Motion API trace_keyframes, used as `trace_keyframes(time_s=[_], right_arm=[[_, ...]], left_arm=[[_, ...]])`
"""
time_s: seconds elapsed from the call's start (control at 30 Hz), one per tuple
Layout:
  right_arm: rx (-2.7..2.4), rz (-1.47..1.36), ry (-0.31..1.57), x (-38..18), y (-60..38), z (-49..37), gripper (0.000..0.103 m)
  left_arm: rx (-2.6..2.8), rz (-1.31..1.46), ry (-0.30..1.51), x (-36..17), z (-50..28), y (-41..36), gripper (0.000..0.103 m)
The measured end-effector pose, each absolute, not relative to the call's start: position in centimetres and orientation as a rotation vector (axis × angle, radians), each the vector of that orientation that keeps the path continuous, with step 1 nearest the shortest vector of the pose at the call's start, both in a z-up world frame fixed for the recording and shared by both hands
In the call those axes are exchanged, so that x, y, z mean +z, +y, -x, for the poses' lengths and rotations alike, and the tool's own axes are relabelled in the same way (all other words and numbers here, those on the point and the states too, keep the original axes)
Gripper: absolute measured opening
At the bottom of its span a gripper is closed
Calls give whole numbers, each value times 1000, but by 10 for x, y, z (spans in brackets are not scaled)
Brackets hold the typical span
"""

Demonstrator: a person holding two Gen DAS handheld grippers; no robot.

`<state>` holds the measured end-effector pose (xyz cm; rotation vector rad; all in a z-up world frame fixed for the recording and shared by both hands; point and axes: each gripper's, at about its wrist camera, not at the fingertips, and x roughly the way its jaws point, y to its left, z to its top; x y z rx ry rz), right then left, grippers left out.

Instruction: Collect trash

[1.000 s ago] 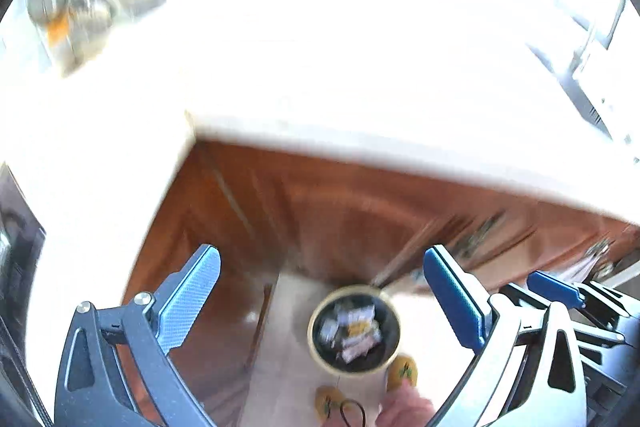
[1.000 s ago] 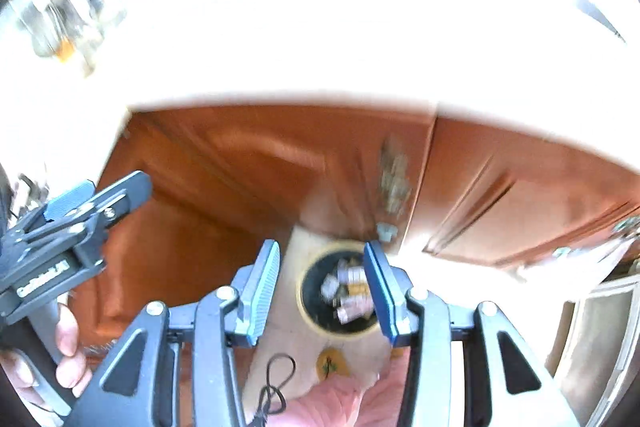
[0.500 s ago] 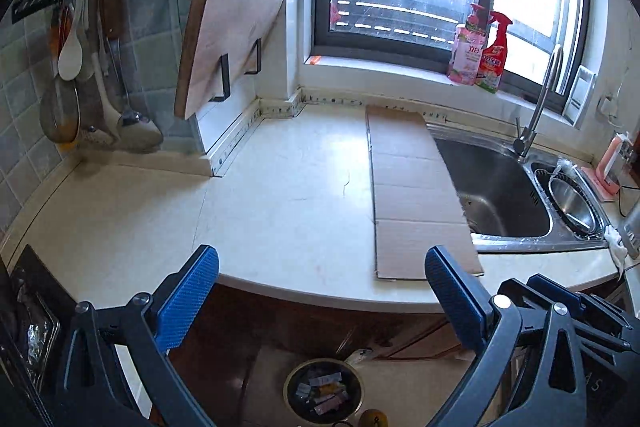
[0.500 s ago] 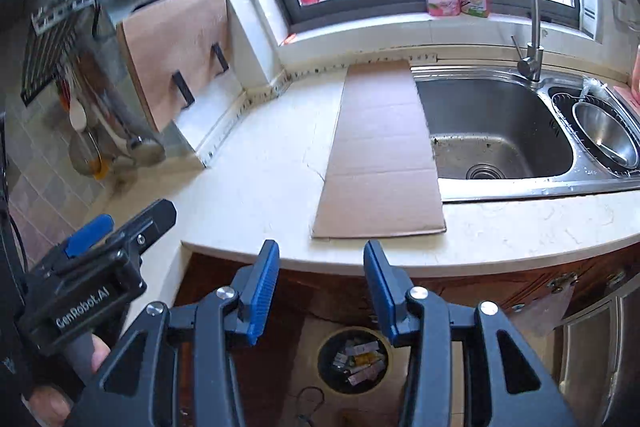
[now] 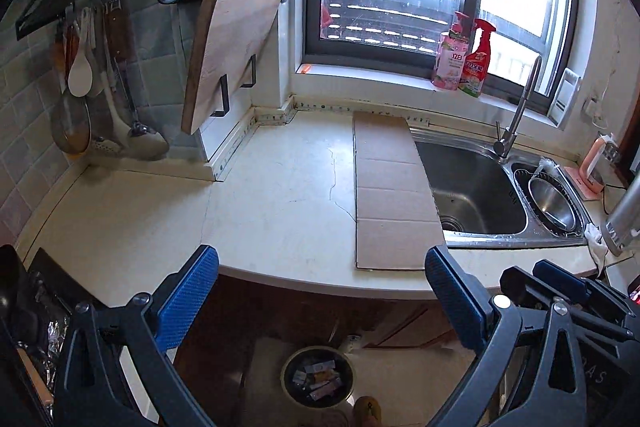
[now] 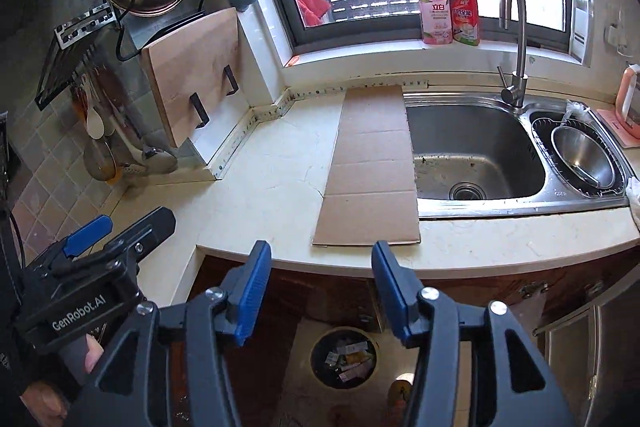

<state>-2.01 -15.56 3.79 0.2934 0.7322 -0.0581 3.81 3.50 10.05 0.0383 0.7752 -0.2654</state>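
Bin (image 6: 344, 357) on the floor below the counter's front edge already holds wrappers; flattened cardboard (image 6: 372, 167) lies along the sink's left rim, seemingly the remaining item. Left gripper (image 5: 320, 299) gapes wide, empty; right gripper (image 6: 320, 291) is opening, nothing between.

A round bin (image 6: 344, 358) on the floor below the counter holds wrappers (image 6: 351, 359) (crumpled, mixed).

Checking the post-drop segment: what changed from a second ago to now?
Both tools rose from down by the cabinet fronts to above the countertop; the views now take in the sink and the window. The right tool is opening, nothing between its jaws. The left tool stayed open and empty. The trash bin is still on the floor with wrappers inside; the cardboard sheet lies flat.
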Motion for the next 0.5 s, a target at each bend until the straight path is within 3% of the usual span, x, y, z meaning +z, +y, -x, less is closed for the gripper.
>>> trace_keyframes(time_s=[0.5], right_arm=[[-76, -241, 700, 46, -150, 10, 53]], left_arm=[[-220, -44, 735, 104, -32, 37, 102]])
